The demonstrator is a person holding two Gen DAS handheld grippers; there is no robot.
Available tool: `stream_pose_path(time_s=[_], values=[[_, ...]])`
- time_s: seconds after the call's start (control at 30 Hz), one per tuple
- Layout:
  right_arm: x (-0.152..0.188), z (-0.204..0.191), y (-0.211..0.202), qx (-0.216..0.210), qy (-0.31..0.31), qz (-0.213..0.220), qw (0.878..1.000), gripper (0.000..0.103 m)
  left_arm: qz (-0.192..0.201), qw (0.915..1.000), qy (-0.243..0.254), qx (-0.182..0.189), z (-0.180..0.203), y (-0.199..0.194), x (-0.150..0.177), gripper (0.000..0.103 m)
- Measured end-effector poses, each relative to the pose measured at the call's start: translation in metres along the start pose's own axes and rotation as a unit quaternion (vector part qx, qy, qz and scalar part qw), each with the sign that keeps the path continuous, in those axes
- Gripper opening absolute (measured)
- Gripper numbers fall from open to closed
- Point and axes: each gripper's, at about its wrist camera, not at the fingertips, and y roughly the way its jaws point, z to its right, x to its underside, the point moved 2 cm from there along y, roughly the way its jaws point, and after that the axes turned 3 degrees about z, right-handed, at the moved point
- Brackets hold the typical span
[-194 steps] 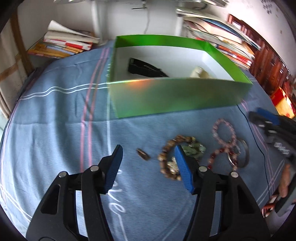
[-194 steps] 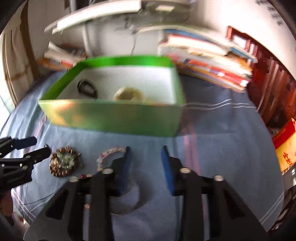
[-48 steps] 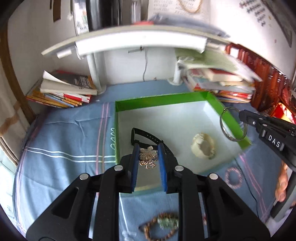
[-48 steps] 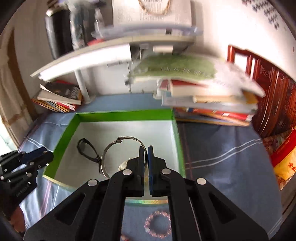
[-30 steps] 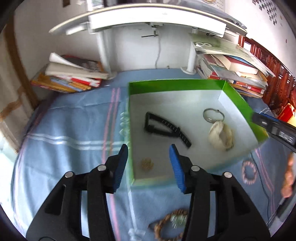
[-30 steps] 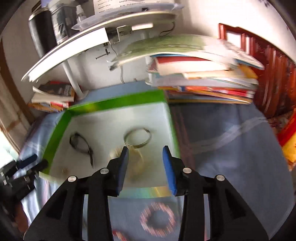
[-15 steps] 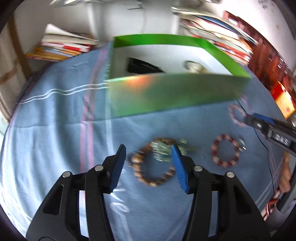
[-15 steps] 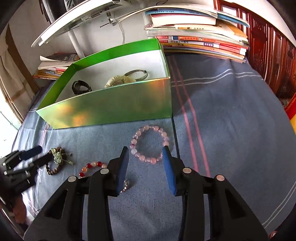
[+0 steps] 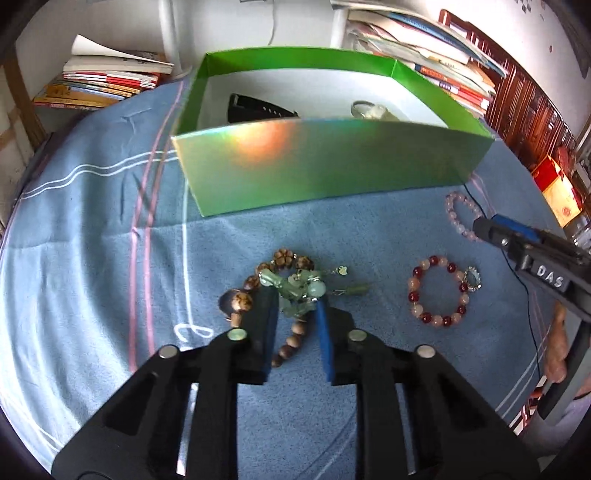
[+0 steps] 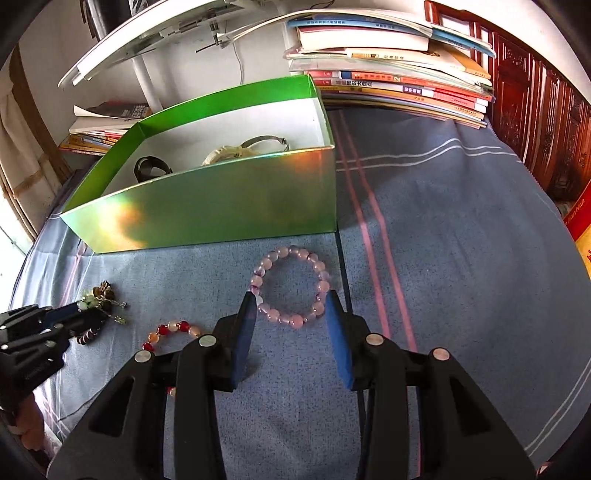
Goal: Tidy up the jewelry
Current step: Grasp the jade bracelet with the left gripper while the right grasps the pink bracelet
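Observation:
A green box stands on the blue cloth and holds a black strap, a metal ring and a pale bracelet. My left gripper has narrowed around a green bead ornament that lies on a brown wooden bead bracelet; whether it grips is unclear. My right gripper is open and straddles a pink bead bracelet lying in front of the box. A red and peach bead bracelet lies between the two grippers.
Book stacks lie behind the box at left and right. A white shelf on posts stands above the box. A thin black cable runs across the cloth by the pink bracelet. Dark wooden furniture stands at right.
Both grippers let go of pieces into the box, drew back and came down to the cloth. The left jaws have since narrowed around the green ornament; the right gripper has moved onto the pink bracelet.

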Motion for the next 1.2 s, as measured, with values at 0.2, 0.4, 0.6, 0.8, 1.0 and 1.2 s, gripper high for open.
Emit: stream_pose_path(time_s=[0.2, 0.4, 0.6, 0.8, 1.0, 1.2], values=[[-0.001, 0.002, 0.002, 0.002, 0.007, -0.002, 1.0, 0.04, 0.026, 0.9996, -0.004, -0.005, -0.011, -0.02, 0.001, 0.013], [-0.014, 0.005, 0.0, 0.015, 0.022, 0.021, 0.999, 0.046, 0.01, 0.9998, -0.015, -0.008, -0.011, -0.013, 0.003, 0.013], [-0.015, -0.001, 0.02, 0.04, -0.01, 0.0, 0.999, 0.022, 0.018, 0.9997, -0.009, -0.016, -0.009, -0.015, 0.008, 0.013], [-0.007, -0.012, 0.022, 0.044, -0.038, 0.0, 0.998, 0.01, 0.019, 0.9997, -0.009, -0.014, -0.009, -0.012, 0.011, 0.013], [-0.004, -0.013, 0.02, 0.054, -0.04, 0.009, 0.998, 0.011, 0.028, 0.9995, -0.01, -0.013, -0.007, -0.013, 0.011, 0.023], [-0.003, -0.013, 0.02, 0.055, -0.038, 0.014, 0.998, 0.011, 0.031, 0.9992, -0.021, -0.014, -0.007, -0.007, 0.008, 0.025]])
